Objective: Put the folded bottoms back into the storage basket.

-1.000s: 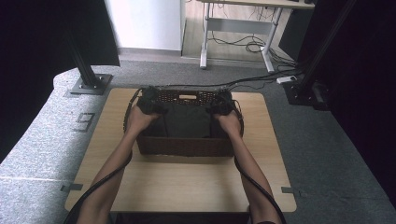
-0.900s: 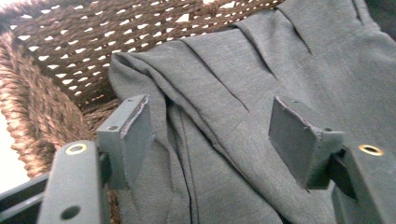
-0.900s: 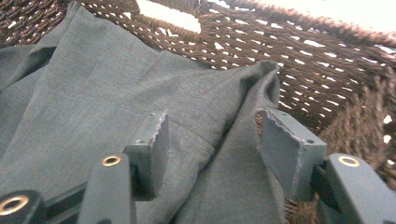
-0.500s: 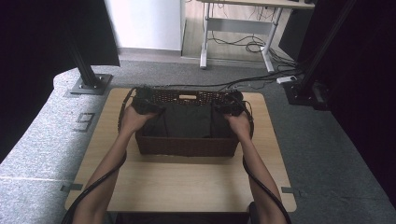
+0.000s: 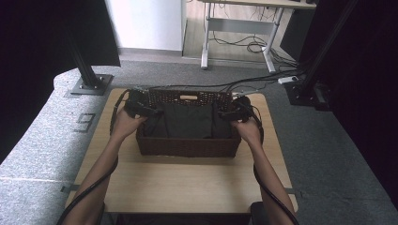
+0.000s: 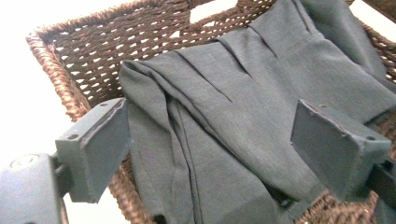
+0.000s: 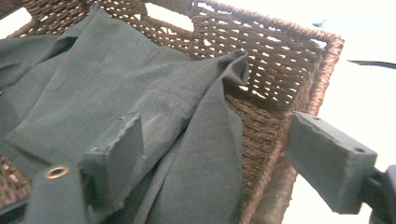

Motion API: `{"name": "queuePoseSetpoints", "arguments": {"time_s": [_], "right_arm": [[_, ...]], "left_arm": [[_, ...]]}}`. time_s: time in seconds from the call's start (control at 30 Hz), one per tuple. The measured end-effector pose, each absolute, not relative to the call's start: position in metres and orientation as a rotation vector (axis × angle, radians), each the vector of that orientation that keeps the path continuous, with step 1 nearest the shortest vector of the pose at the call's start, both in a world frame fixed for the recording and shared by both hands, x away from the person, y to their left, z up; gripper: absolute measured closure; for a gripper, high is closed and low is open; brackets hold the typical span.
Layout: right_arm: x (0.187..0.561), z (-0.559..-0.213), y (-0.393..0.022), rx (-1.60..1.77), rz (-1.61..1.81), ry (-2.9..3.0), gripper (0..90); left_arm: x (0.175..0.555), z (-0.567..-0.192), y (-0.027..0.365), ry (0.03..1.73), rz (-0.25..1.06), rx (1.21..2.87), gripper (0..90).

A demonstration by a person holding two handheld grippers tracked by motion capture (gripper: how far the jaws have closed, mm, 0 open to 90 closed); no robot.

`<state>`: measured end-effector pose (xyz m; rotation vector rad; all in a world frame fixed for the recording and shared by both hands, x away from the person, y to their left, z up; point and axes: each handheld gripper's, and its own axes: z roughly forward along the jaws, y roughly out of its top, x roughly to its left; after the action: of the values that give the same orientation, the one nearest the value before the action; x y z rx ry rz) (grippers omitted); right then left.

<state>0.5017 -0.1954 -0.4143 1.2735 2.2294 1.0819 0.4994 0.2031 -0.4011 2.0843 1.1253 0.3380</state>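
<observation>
Basket (image 5: pixel 187 146) already has the dark cloth (image 5: pixel 187 119) inside, so packing looks done; left gripper (image 5: pixel 149 111) and right gripper (image 5: pixel 227 115) hang open over its ends, holding nothing.

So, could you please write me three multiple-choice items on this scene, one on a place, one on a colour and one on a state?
1. Where does the cloth lie?
A. on the floor
B. in the basket
C. beside the basket on the table

2. What colour is the basket?
A. white
B. red
C. brown

3. How do the jaws of the left hand-held gripper stand?
A. open, apart over the cloth
B. shut on the cloth
C. shut on the basket's rim

Key: 1 B, since the high view shows the dark cloth inside the woven walls. 2 C, since both gripper views show brown wicker. 3 A, since the left gripper view shows a wide gap between the two jaws with cloth behind it.
</observation>
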Motion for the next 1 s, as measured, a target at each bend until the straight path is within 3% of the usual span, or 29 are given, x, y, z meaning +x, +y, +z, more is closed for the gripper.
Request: {"name": "queuePoseSetpoints", "arguments": {"time_s": [0.6,1.0], "right_arm": [[0.445,-0.413,-0.210,1.161,1.107,2.257,1.3],[0.407,-0.449,-0.223,1.160,1.093,2.244,0.0]], "left_arm": [[0.441,-0.398,0.218,1.005,0.412,2.091,0.0],[0.395,-0.454,0.246,1.040,0.394,2.025,0.0]]}}
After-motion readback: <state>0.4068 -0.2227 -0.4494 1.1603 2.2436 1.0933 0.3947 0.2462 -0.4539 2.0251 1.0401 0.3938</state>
